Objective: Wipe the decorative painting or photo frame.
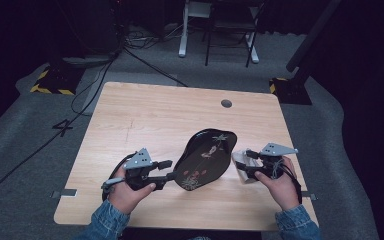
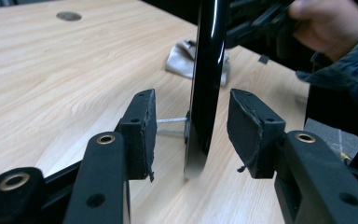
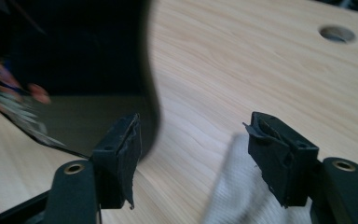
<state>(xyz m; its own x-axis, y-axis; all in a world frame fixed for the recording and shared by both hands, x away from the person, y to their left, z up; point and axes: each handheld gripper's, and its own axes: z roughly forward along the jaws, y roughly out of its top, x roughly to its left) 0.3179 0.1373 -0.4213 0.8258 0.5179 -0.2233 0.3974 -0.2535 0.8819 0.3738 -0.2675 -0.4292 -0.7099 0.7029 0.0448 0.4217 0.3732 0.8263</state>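
A black lacquer tray [image 1: 205,160] painted with flowers lies on the wooden table [image 1: 155,115], with its near-left edge raised. My left gripper [image 1: 170,170] stands open around that edge. In the left gripper view the tray [image 2: 207,93] shows edge-on between the pads [image 2: 142,126], with a gap on each side. My right gripper [image 1: 243,161] is open just right of the tray, over a crumpled white cloth [image 1: 239,159]. In the right gripper view the cloth [image 3: 242,191] lies low between the wide-set pads, untouched, and the tray [image 3: 74,70] looms at the left.
A round cable hole [image 1: 226,103] sits in the far part of the table. The far and left parts of the tabletop are bare wood. Beyond the table are floor cables [image 1: 95,85], chair legs [image 1: 230,45] and a black stand [image 1: 300,65].
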